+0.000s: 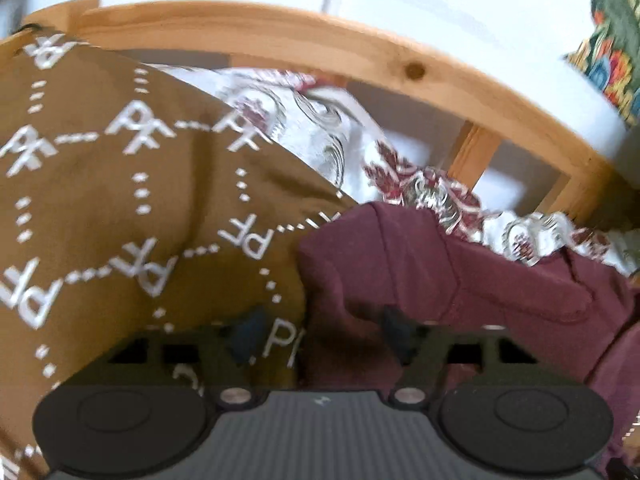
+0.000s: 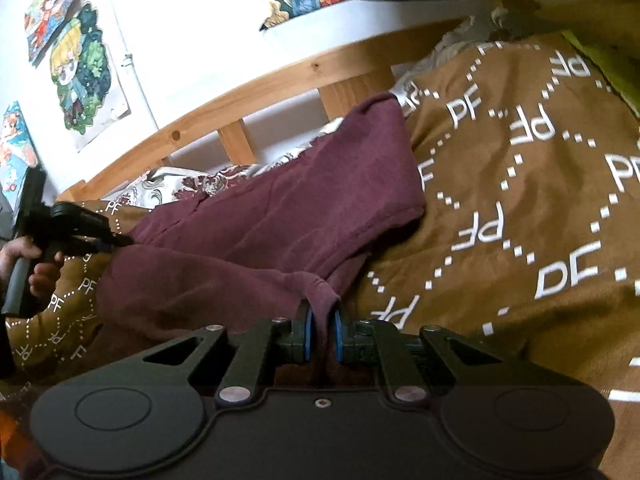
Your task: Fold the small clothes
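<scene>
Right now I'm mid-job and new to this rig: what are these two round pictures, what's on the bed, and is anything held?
No robot here: a person holds a two-finger gripper in each hand, with a fisheye camera on each looking along its fingers. On the brown blanket printed with PF lies a maroon garment. Behind are a wooden bed rail and a floral sheet. The right gripper is shut on a bunched fold of the garment. The left gripper is open at the garment's other edge, gripping nothing; the right view shows the hand holding it.
</scene>
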Demonstrator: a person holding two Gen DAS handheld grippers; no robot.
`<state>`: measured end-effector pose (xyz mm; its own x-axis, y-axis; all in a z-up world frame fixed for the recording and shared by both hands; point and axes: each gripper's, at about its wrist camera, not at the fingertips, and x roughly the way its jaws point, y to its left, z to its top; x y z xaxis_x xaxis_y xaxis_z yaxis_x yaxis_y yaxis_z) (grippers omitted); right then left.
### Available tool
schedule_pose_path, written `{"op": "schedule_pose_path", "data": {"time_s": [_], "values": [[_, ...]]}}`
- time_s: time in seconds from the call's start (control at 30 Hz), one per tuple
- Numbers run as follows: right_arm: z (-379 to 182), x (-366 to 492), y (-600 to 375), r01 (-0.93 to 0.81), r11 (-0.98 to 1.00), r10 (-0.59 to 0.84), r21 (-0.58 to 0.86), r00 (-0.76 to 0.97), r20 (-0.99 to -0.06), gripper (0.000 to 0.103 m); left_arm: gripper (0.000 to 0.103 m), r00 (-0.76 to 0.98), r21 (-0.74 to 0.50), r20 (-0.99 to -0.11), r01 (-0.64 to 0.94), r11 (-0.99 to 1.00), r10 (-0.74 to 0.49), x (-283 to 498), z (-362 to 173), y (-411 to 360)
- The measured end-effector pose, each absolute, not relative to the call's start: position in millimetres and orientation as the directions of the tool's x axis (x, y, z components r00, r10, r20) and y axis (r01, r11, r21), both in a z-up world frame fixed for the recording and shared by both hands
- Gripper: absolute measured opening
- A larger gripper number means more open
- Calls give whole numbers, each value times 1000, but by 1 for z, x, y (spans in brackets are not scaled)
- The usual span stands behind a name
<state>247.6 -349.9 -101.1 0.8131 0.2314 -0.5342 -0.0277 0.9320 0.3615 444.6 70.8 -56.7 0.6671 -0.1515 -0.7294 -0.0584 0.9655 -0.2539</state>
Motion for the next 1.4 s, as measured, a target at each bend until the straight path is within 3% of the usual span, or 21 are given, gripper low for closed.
{"op": "schedule_pose_path", "data": {"time_s": [0.17, 0.3, 0.63, 0.83, 0.9, 1.03, 1.13, 1.27, 1.3, 1.4], "values": [[-102, 248, -350, -16, 928, 232, 372, 806, -545, 15, 73, 660, -286, -725, -25, 958, -199, 405, -58, 92], [-103, 248, -348, -6, 934, 217, 358, 806, -550, 25, 71, 643, -277, -734, 11, 961, -219, 377, -68, 96], [-79, 251, -316, -71, 977, 159, 203, 871, -464, 87, 71, 605, -191, -749, 196, 962, -272, 364, -86, 75], [-39, 312, -249, -273, 947, 321, 169, 800, -506, 90, 66, 622, -314, -692, 197, 929, -366, 367, -86, 88], [-27, 350, -219, -352, 912, 408, 208, 745, -528, 87, 60, 610, -306, -696, 223, 925, -378, 369, -89, 85], [-13, 420, -147, -480, 842, 526, 247, 629, -573, 70, 42, 586, -321, -708, 232, 918, -395, 376, -94, 83], [-15, 461, -96, -524, 810, 559, 264, 554, -618, 64, 21, 571, -387, -696, 213, 897, -436, 385, -95, 90], [-35, 496, -47, -542, 807, 523, 234, 472, -709, 58, 11, 542, -465, -692, 170, 869, -477, 392, -103, 100], [-40, 500, -38, -555, 799, 524, 232, 452, -722, 52, 10, 541, -479, -688, 162, 863, -484, 391, -104, 102], [-48, 505, -20, -578, 799, 483, 167, 451, -751, 4, 8, 553, -497, -682, 130, 858, -479, 388, -104, 108]]}}
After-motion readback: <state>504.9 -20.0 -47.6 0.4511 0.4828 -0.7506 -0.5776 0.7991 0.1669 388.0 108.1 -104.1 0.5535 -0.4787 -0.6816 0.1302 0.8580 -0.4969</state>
